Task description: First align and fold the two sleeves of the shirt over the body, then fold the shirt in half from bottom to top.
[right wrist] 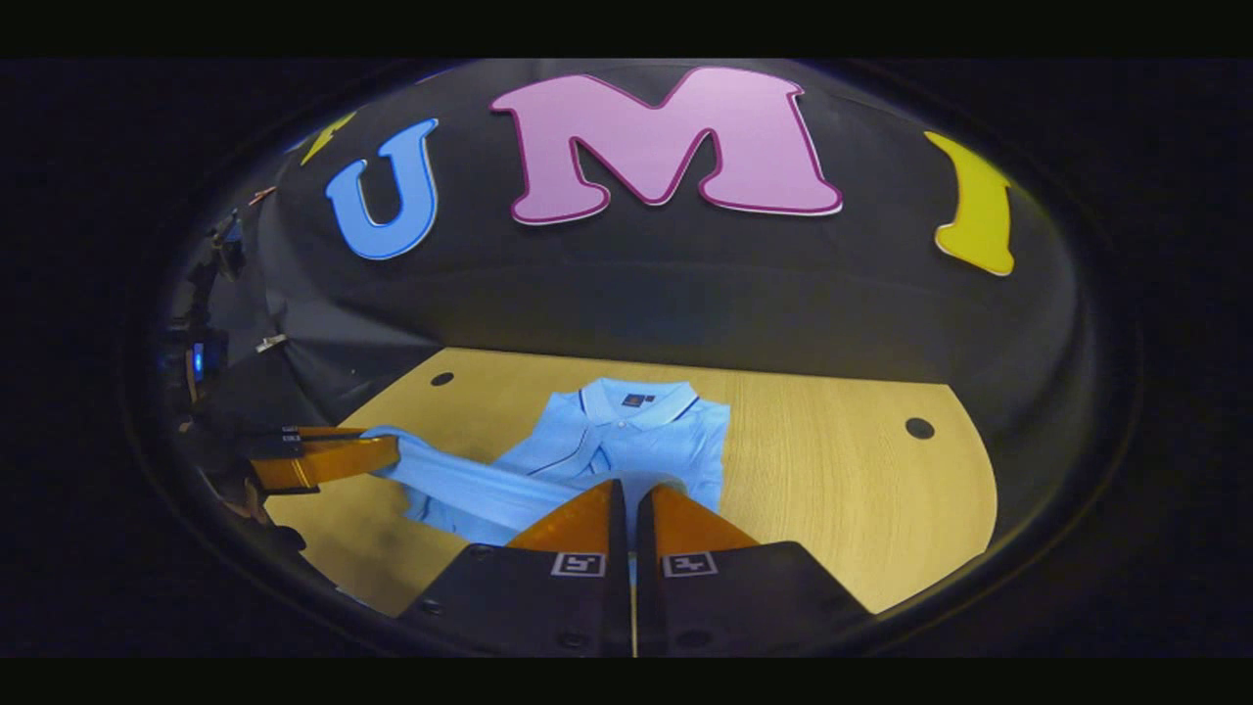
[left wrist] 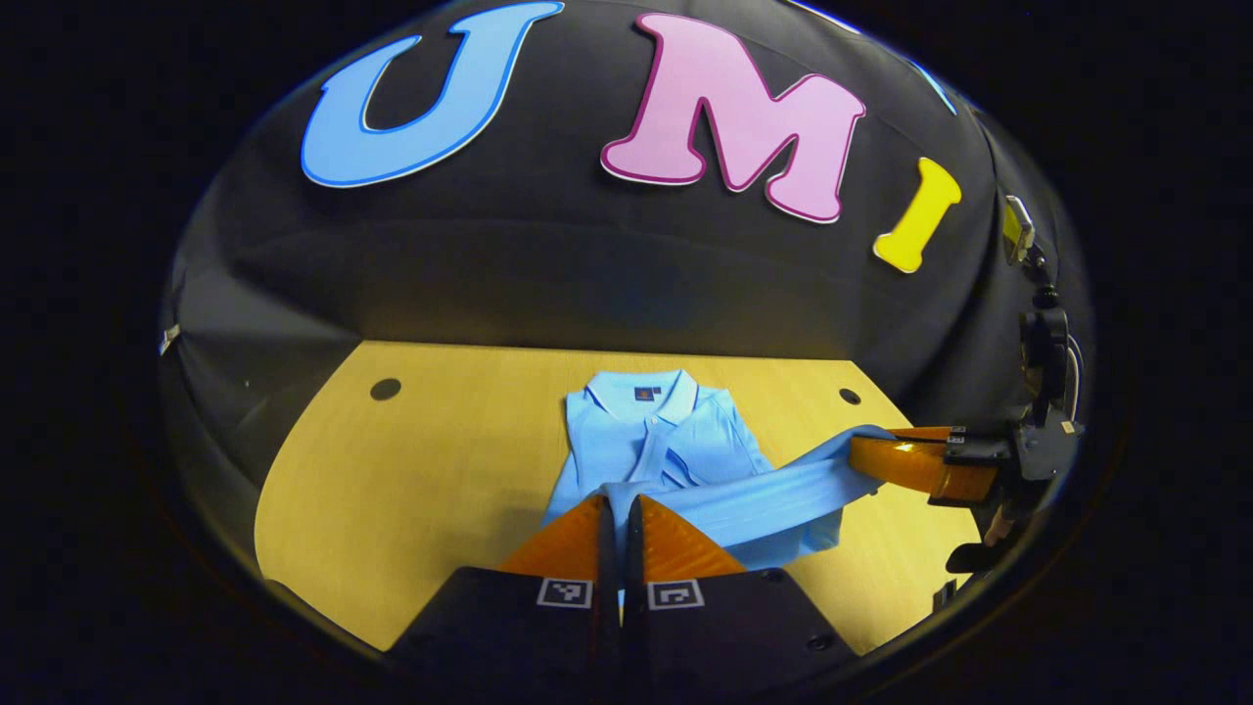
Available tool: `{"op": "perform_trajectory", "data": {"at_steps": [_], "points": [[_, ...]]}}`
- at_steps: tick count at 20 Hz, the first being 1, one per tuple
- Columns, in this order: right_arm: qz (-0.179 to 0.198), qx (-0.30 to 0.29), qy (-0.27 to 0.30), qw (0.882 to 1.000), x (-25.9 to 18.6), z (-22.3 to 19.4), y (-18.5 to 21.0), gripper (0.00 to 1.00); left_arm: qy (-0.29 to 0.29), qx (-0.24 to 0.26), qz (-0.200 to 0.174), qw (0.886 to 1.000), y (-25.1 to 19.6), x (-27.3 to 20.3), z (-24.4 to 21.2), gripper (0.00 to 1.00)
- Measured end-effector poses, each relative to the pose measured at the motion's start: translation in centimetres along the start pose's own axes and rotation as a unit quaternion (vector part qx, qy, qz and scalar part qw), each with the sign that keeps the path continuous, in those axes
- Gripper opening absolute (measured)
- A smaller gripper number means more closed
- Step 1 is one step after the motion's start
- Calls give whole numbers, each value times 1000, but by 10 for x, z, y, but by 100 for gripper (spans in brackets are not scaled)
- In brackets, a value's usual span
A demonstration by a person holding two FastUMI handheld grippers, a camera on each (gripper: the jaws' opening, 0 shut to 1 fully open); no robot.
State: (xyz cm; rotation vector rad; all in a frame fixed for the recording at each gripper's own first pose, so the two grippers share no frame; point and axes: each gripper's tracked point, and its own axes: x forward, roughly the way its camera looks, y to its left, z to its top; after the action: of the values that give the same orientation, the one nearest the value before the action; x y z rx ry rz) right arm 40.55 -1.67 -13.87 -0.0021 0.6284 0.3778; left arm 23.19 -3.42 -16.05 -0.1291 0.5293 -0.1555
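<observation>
Holding the hem lifted, both grippers pinched

Left gripper (left wrist: pixel 619 504) has its fingers nearly together on the hem of the light blue shirt (left wrist: pixel 654 431); right gripper (right wrist: pixel 631 490) likewise. Hem stretched as a band between them, raised over the body. Collar end flat on the wooden table (left wrist: pixel 431 470), centred. Two dark round holes (left wrist: pixel 385 389) in the tabletop, well apart from the shirt.

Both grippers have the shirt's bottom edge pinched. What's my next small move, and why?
Probably carry both grippers forward toward the collar: the left gripper and right gripper hold the hem lifted, sleeves look folded in, and the shirt isn't yet halved.
</observation>
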Motion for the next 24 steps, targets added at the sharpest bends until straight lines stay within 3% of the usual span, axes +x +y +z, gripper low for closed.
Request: {"op": "perform_trajectory", "data": {"at_steps": [1, 3, 4, 5, 7, 9, 10, 14, 15, 20, 21, 22, 24], "points": [[-1, -1, -4, 1000, 12, 6, -4, 6, -2, -1, 0, 1000, 2, 12, 7, 6], [-2, 1, -8, 1000, 38, 14, -11, 6, -8, 10, 5, 1000, 8, 38, 20, 6], [-2, 2, -7, 1000, 51, 16, -15, 1, -11, 14, 7, 1000, 10, 51, 26, 6], [-1, 3, -8, 1000, 64, 19, -18, 6, -11, 14, 9, 1000, 13, 65, 30, 6], [-2, 1, -12, 1000, 93, 28, -25, 6, -10, 7, 10, 1000, 20, 95, 35, 11], [-1, -2, -19, 1000, 120, 37, -33, 1, -7, 3, 13, 1000, 30, 127, 41, 6], [-1, -4, -21, 1000, 135, 41, -36, 6, -7, 2, 18, 1000, 34, 143, 45, 6], [-10, -13, -21, 1000, 180, 49, -50, 6, -7, -10, 19, 1000, 44, 200, 58, 6], [-13, -12, -23, 1000, 190, 51, -53, 0, -6, -14, 17, 1000, 47, 213, 61, 6], [-28, 2, -21, 999, 238, 56, -72, 12, 3, -2, 9, 1000, 57, 264, 55, 6], [-32, 5, -23, 999, 243, 56, -74, 12, 0, -1, 9, 1000, 59, 273, 55, 6], [-36, 8, -23, 999, 246, 53, -75, 1, -6, 3, 12, 1000, 59, 279, 55, 6], [-42, 4, -15, 999, 244, 43, -73, 0, -17, 16, 23, 999, 62, 283, 56, 7]]}}
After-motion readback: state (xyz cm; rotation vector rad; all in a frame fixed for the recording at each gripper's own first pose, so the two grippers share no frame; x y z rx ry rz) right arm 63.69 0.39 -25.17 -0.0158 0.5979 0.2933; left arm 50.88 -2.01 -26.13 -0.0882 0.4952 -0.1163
